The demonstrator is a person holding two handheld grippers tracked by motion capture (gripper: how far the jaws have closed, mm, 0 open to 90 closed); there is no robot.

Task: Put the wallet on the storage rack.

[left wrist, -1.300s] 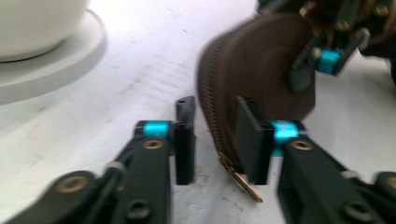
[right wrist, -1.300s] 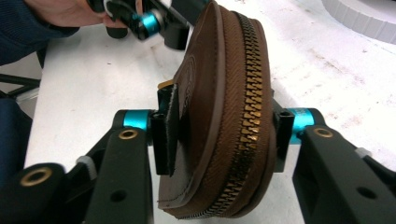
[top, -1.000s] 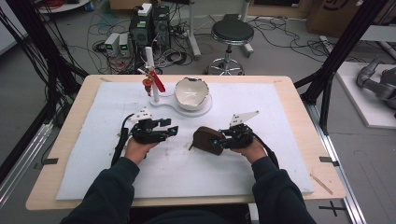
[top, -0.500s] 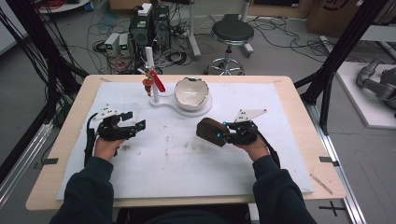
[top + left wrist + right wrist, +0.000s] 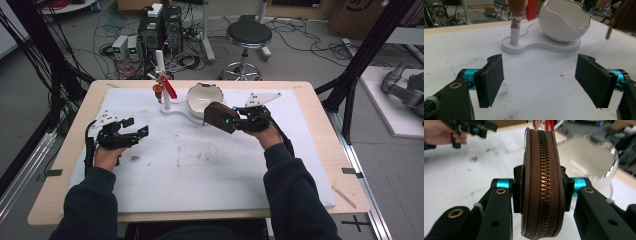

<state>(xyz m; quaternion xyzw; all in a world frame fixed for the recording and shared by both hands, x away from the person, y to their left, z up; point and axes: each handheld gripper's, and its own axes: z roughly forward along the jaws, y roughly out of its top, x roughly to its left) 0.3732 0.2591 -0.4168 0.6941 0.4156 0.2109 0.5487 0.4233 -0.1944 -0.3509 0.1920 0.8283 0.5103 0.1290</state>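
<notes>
A: The pouch (image 5: 218, 116), a brown zipped round case, hangs above the table (image 5: 320, 107) at about one o'clock from the middle of the white mat (image 5: 210, 175), just in front of the eggshell bowl (image 5: 202, 97). Working from the left: our left tool (image 5: 134, 134) sits at nine o'clock, jaws wide apart with nothing between them, low over the mat.

B: And in the left gripper view those pads face the white stand (image 5: 541, 46), the figurine post (image 5: 514, 25) at eleven o'clock, the bowl at one.

A: Right. Then our right tool (image 5: 540, 186) is clamped on the pouch, one pad on each flat side, the zipper (image 5: 543, 182) running straight up the middle between them.

B: How do we think it handles?

A: Light, we'd judge, and soft: leather-like walls that give under the pads, so it should not slip easily. The zip band is the stiffest line. We'd keep hold across the flat faces near the middle, as now, since a grip on the rim could let it fold or swing.

B: The bowl worries us more. Its jagged rim looks thin and brittle, so we'd keep the pouch from knocking it.

A: Agreed; whether the pouch holds anything, we cannot tell.
</notes>
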